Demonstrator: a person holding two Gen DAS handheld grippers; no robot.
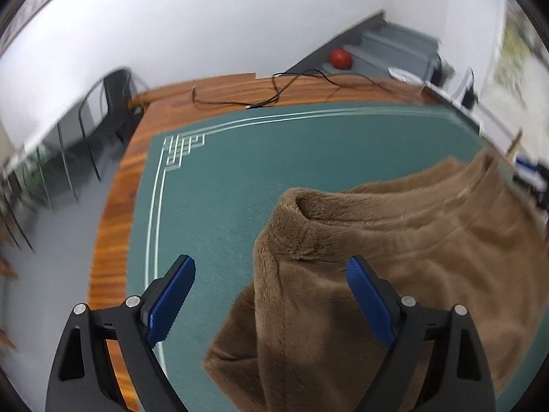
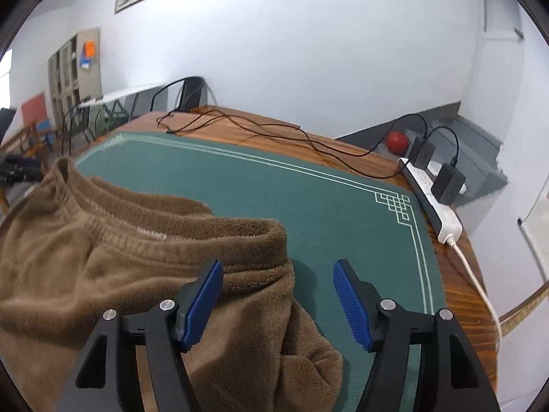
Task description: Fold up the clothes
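Note:
A brown fleece garment (image 1: 394,257) lies folded on the green mat (image 1: 219,185), its ribbed waistband along the far side. My left gripper (image 1: 271,264) hovers above the garment's left folded corner with its blue pads wide apart and touching no cloth. In the right wrist view the same brown garment (image 2: 113,274) fills the lower left of the green mat (image 2: 326,206). My right gripper (image 2: 278,267) stands open over the garment's right folded corner, the pads clear of the fleece.
The mat covers a wooden table (image 1: 113,206). Black cables (image 2: 260,130) trail across its far side, and a white power strip (image 2: 435,202) with two black adapters lies near the right edge. A chair (image 1: 116,103) and a red ball (image 2: 397,142) sit beyond the table.

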